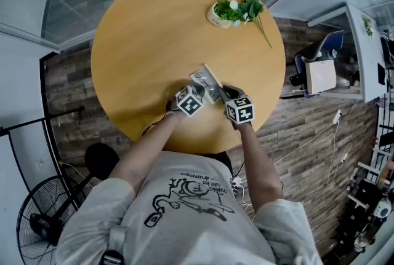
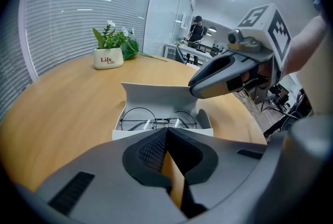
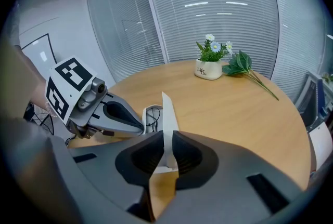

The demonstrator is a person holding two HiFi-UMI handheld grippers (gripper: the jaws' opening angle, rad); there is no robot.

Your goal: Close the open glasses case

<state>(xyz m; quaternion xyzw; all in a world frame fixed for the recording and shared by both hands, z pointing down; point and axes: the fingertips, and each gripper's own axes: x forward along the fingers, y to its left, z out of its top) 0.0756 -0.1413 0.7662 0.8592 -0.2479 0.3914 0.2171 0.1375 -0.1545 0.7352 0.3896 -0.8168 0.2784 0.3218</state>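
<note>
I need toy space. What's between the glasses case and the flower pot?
Nothing, just bare tabletop between the glasses case and the flower pot, seen in the head view.

Most of the round table (image 1: 148, 30) is bare wood, so a gripper could pass over its left half and its middle from any side. The far side holds a potted plant (image 1: 221, 15) with a leafy sprig (image 1: 252, 10) lying beside it toward the right rim, both well apart from the person's edge. Near that edge room is tight. The open glasses case (image 2: 156, 97) has its lid (image 3: 167, 111) standing up like a wall. The right gripper (image 3: 165, 134) is clamped on that lid, and the left gripper (image 2: 166, 129), jaws together, sits just beside the case's near wall, so each tool blocks the other's side of the case
</note>
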